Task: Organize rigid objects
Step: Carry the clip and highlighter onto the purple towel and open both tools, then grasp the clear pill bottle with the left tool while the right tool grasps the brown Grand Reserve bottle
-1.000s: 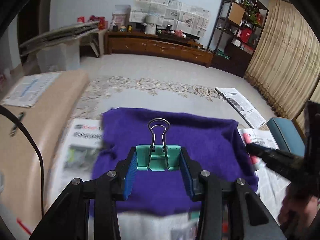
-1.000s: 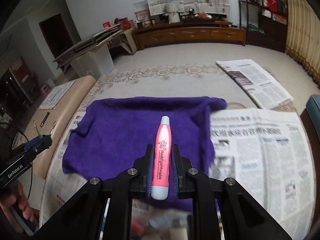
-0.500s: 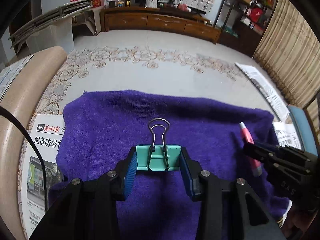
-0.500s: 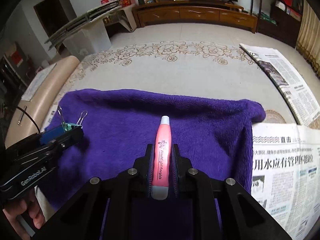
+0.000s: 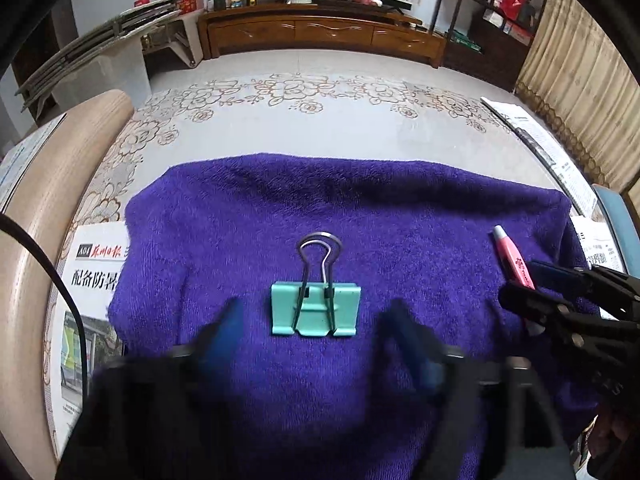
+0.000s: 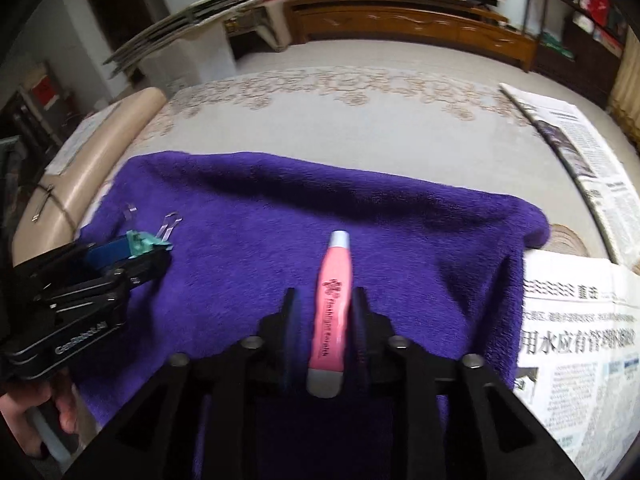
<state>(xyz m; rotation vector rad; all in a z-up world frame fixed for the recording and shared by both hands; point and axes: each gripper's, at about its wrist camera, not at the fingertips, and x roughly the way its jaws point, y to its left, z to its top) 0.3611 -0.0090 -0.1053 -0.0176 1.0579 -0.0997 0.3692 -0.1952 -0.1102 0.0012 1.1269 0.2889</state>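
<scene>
Left gripper (image 5: 314, 332) fingers just opened; clip (image 5: 315, 314) lying free between them on towel (image 5: 248, 208). Right gripper (image 6: 325, 320) fingers opening, flanking pen (image 6: 331, 312). Both light, stiff, slick; pinch flat sides.

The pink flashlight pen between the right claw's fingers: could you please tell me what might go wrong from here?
1. The pink flashlight pen lies between the just-opened right claw fingers; withdrawing crookedly could drag or roll it on the purple towel.
2. The left claw has just opened around the teal binder clip; its blurred fingers may snag the wire handles.
</scene>
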